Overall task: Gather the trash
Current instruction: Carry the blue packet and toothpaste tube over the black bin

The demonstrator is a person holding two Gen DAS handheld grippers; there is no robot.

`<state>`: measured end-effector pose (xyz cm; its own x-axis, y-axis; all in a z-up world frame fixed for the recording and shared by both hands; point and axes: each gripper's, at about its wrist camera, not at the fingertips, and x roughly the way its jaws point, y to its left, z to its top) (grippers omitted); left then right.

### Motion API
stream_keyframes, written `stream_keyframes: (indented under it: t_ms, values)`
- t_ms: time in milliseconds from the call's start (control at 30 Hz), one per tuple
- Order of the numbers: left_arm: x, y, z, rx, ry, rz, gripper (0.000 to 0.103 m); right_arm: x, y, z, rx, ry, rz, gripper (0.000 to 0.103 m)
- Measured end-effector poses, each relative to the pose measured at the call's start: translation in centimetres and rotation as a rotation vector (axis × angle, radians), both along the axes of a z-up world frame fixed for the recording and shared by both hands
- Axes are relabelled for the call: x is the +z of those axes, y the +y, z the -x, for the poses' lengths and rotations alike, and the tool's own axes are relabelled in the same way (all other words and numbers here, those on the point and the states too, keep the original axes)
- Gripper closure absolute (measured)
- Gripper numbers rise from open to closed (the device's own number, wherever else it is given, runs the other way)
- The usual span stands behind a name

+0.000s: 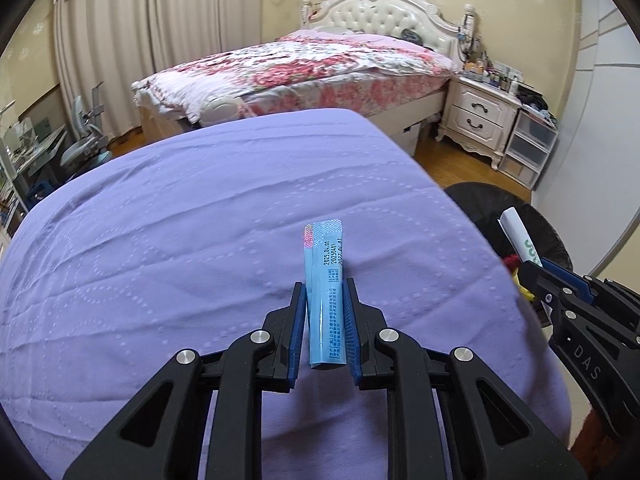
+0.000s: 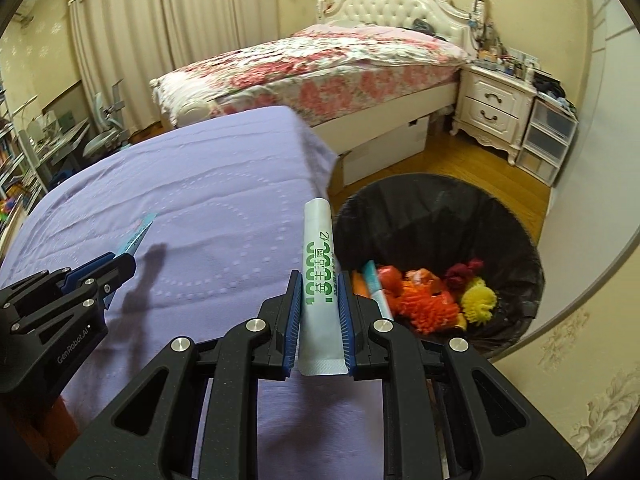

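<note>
My left gripper (image 1: 323, 286) is shut on a blue stick sachet (image 1: 325, 276) with printed dates, held upright above the purple cloth (image 1: 180, 240). My right gripper (image 2: 319, 278) is shut on a white stick sachet (image 2: 319, 248) with green print, near the cloth's right edge. Just to its right stands a bin lined with a black bag (image 2: 400, 216); inside lie orange, red and yellow scraps (image 2: 432, 300) and a blue-white packet (image 2: 374, 280). The right gripper (image 1: 532, 270) shows at the right edge of the left wrist view, the left gripper (image 2: 128, 262) at the left of the right wrist view.
Behind the purple-covered surface is a bed with a floral quilt (image 2: 320, 64) and a white headboard. A white nightstand (image 2: 496, 108) and plastic drawers (image 2: 548, 140) stand at the right on a wooden floor. A desk and chair (image 1: 80, 144) sit at the left by the curtains.
</note>
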<state>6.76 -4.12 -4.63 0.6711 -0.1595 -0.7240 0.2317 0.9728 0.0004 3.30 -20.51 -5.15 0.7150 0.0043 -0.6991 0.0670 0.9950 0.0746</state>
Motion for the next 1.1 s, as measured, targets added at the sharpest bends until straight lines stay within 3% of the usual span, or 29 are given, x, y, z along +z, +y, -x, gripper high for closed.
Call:
stream_keyframes:
  t_ms: [500, 1100]
  values:
    - [1.9, -8.2, -1.5, -0.139, -0.062, 0.009, 0.083, 1.4, -6.8, -0.3, -0.171, -0.055, 0.04, 0.085]
    - [2.7, -13.9, -5.0, -0.173, -0.112, -0.002, 0.083, 2.0, -11.2, -2.9, -0.29, -0.083, 0.059, 0.085]
